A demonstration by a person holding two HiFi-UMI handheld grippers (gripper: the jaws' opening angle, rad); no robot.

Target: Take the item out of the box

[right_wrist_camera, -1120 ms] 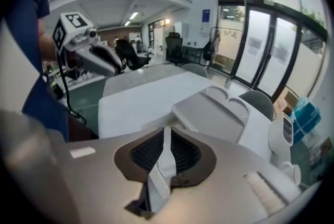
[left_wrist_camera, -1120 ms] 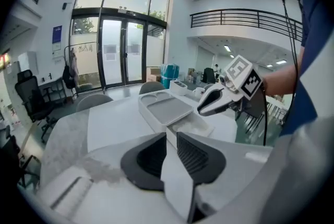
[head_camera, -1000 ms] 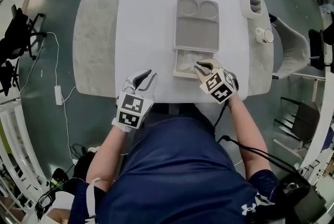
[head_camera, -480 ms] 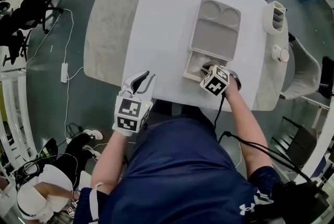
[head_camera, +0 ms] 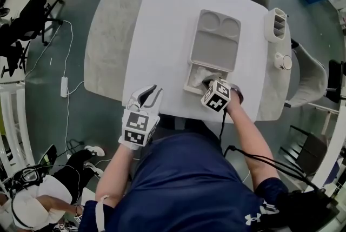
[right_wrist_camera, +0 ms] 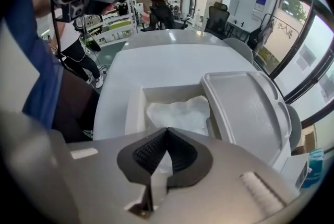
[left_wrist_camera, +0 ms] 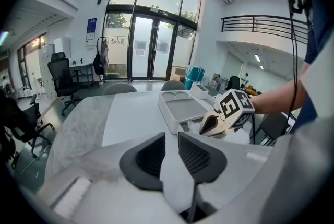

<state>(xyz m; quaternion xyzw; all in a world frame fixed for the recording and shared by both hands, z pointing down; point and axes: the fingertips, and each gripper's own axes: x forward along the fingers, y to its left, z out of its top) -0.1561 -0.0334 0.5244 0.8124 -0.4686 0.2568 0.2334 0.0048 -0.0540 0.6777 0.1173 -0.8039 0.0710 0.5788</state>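
White table (head_camera: 162, 36) fills the upper half of the head view. The box (head_camera: 187, 82) sits right of centre, its lid (head_camera: 215, 44) slid toward the top. The bag (head_camera: 200, 72) lies in the open compartment. My right forearm reaches up-frame, wrist bent steeply down. My right gripper (head_camera: 211, 84) dips into the box, its jaws just closed, tips together at the bag's near edge; whether film is caught I cannot tell. My left gripper (head_camera: 150, 91) hovers at the table's near edge, left of centre, jaws apart and empty.
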